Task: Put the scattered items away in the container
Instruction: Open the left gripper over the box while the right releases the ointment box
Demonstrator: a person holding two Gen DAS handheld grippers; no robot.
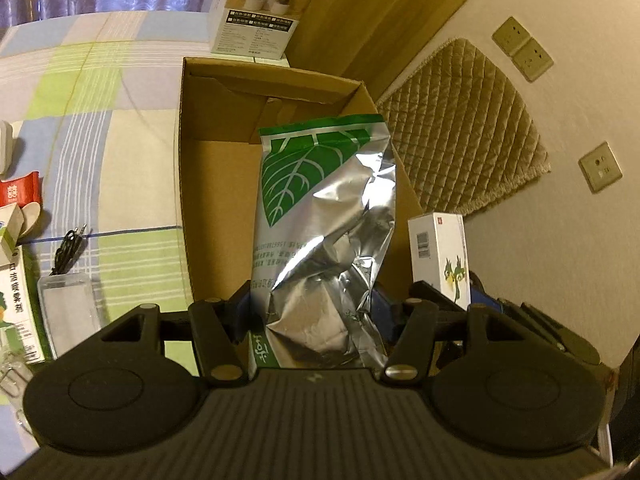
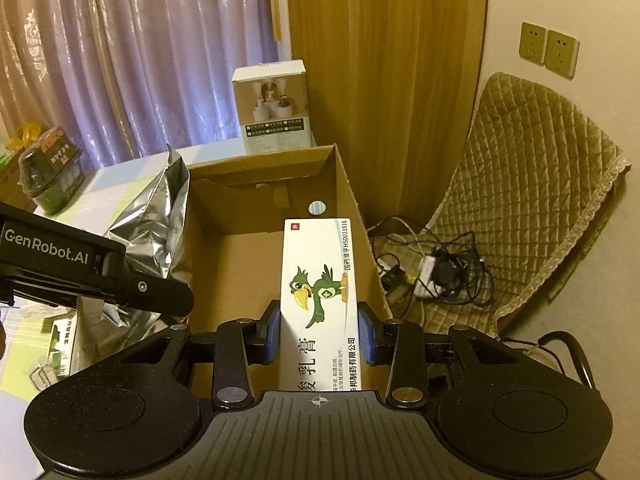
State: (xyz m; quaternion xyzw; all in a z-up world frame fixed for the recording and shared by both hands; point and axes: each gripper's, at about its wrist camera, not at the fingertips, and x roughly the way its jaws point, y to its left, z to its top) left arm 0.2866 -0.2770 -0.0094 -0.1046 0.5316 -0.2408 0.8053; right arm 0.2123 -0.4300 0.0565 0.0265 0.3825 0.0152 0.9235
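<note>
The foil bag [image 1: 320, 240] hides the cardboard box [image 1: 216, 184] floor behind it, and its lower end disappears behind the left gripper [image 1: 316, 312] body at 6 o'clock. At 9 o'clock in the left wrist view, a red packet [image 1: 20, 194] and a green-and-white carton [image 1: 18, 312] are cut off by the edge. In the right wrist view, the white ointment box [image 2: 320, 300] loses its near end behind the right gripper [image 2: 320, 336], and its small print is unreadable. The cables [image 2: 436, 272] at 3 o'clock tangle indistinctly.

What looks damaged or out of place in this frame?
The foil pouch in the left gripper is heavily crumpled and creased. A tangle of cables lies on the floor beside the cardboard box.
</note>
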